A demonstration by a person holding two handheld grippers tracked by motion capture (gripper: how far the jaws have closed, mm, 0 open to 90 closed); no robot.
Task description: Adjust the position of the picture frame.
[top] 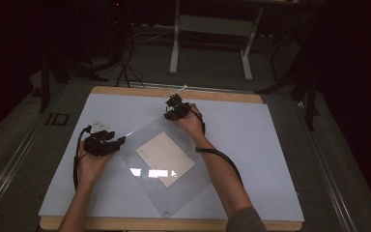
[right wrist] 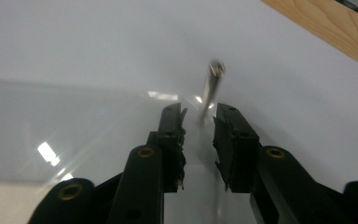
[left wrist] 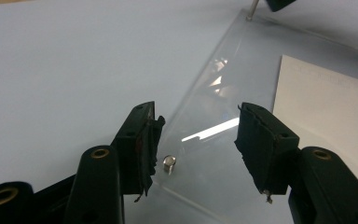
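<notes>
Both tools are seen with jaws apart and nothing clamped: the left tool (top: 107,142) is held at the left corner of a clear sheet (top: 174,193), its jaws standing wide to either side of a small metal stud (left wrist: 168,164), while the right tool (top: 176,110) is held at the far corner, its jaws narrowly parted with a thin metal pin (right wrist: 210,91) standing just beyond them. The sheet is laid flat on the pale tabletop (top: 251,145), turned like a diamond, with a beige card (top: 165,158) beneath or within it near the middle; another stud (top: 165,213) is seen at the near corner. The sheet is judged to be stiff, light acrylic: smooth, slippery and easily scratched, so it is best taken at an edge or corner rather than on the face. The pin is judged to be hard, slim and prone to tipping or rolling; it should be pinched low on the shaft, squarely between the pads. The studs are small and easily dropped, and a centred grip is called for.
</notes>
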